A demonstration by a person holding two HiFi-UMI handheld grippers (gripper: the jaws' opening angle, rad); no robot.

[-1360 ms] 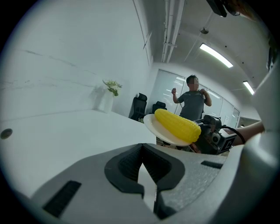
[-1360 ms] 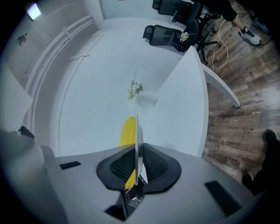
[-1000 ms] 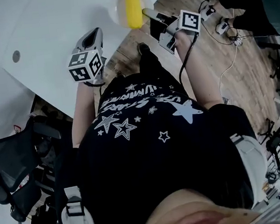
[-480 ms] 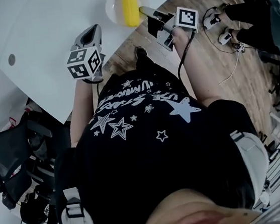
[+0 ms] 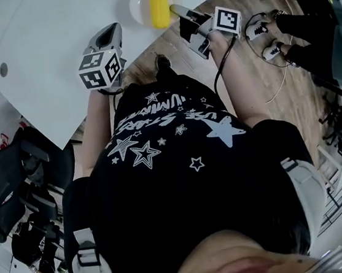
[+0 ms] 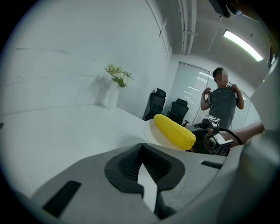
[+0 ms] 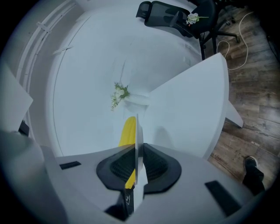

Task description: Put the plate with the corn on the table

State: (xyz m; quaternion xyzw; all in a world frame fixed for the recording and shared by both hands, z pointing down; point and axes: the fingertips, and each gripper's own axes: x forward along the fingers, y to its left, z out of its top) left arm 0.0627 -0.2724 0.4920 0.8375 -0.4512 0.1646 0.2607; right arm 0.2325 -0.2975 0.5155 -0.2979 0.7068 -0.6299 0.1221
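Observation:
A yellow corn cob [image 5: 159,3] lies on a white plate [image 5: 137,8] held over the near corner of the white table [image 5: 54,42]. My right gripper [image 5: 175,10] is shut on the plate's near rim. In the right gripper view the plate [image 7: 137,127] stands edge-on between the jaws of that gripper [image 7: 137,146], with the corn [image 7: 127,131] to its left. My left gripper [image 5: 109,34] hovers over the table's edge, left of the plate, shut and empty. In the left gripper view, plate [image 6: 151,131] and corn [image 6: 174,130] sit beyond the left gripper [image 6: 141,146].
A white vase with flowers [image 6: 113,87] stands far back on the table. Black office chairs [image 5: 10,189] are at the left. Cables [image 5: 274,70] run over the wooden floor at the right, near another person's shoes [image 5: 263,29]. A person [image 6: 223,100] stands beyond the table.
Both grippers have moved forward toward the table, the right one carrying the plate with the corn. The plate now sits further over the table's corner.

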